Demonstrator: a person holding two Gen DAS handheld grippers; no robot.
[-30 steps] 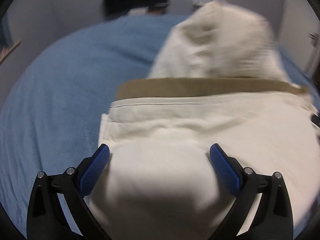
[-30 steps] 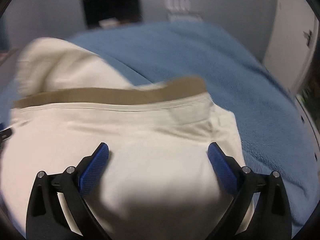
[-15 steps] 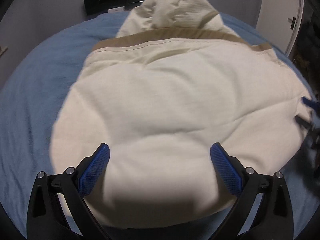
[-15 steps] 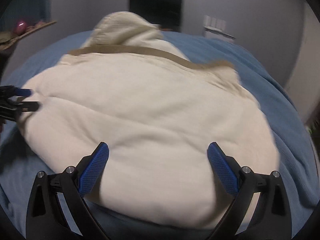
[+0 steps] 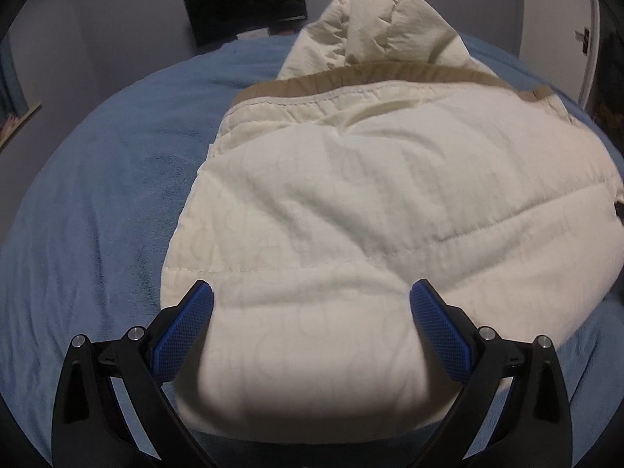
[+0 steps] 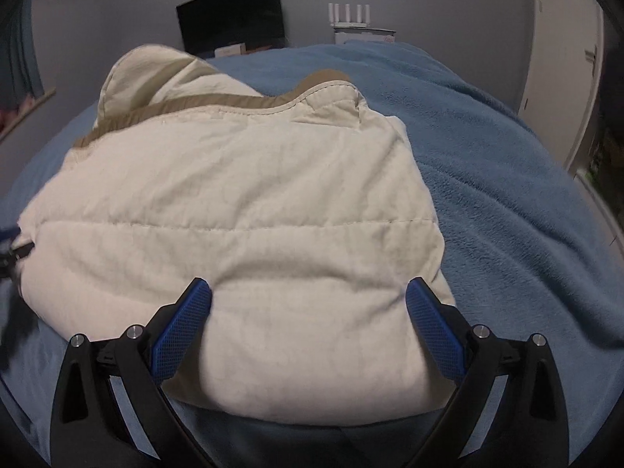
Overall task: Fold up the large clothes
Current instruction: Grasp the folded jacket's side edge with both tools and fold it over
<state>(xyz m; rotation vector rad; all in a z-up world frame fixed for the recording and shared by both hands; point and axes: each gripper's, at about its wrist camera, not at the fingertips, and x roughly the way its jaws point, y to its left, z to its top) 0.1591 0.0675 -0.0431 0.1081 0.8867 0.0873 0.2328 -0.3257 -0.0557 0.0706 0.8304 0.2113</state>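
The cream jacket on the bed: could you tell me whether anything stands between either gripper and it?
Nothing visible does. The cream jacket lies on the blue blanket, its near edge already between the open fingers of the left gripper and right gripper.

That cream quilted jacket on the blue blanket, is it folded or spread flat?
Folded: the cream quilted jacket is doubled over, tan lining showing along the fold's far edge.

Blue blanket, black monitor, door

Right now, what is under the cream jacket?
The blue blanket shows all around the cream jacket, so it lies on that. Tan lining peeks out under its far edge; anything else beneath is covered.
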